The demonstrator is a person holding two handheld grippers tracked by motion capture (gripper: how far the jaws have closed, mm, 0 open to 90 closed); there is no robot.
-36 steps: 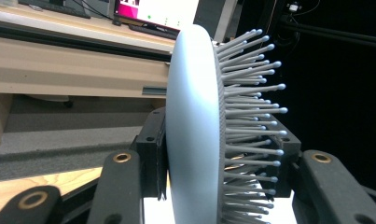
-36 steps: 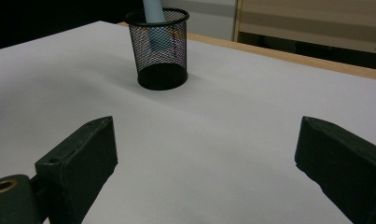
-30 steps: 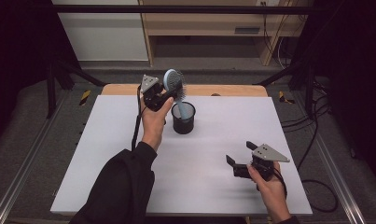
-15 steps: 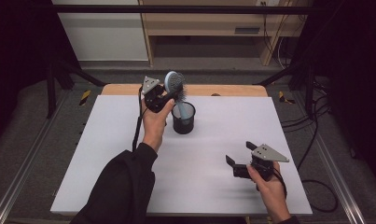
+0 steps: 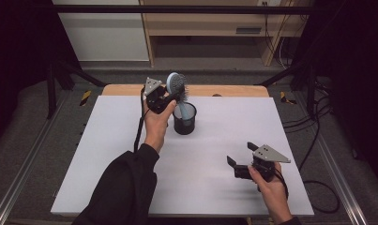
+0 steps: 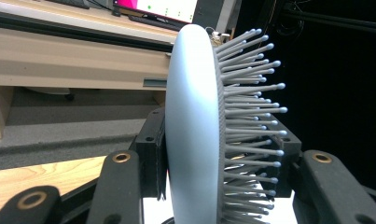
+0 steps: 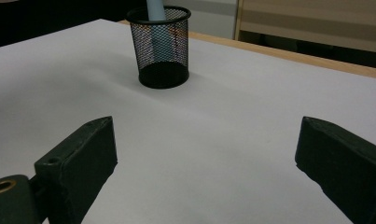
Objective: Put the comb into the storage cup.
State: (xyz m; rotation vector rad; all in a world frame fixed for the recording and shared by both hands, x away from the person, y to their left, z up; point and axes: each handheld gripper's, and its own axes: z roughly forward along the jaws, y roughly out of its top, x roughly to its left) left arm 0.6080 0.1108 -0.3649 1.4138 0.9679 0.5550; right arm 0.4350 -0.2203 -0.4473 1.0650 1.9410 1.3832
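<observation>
Left gripper (image 5: 170, 98) raised, clamped on hairbrush (image 5: 176, 84) above mesh cup (image 5: 185, 119).

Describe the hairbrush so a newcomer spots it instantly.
Start at the white table and find the black mesh cup near its far edge. The hairbrush stands handle-down in it, head clamped by the left hand-held gripper. It is pale blue with grey bristles.
</observation>
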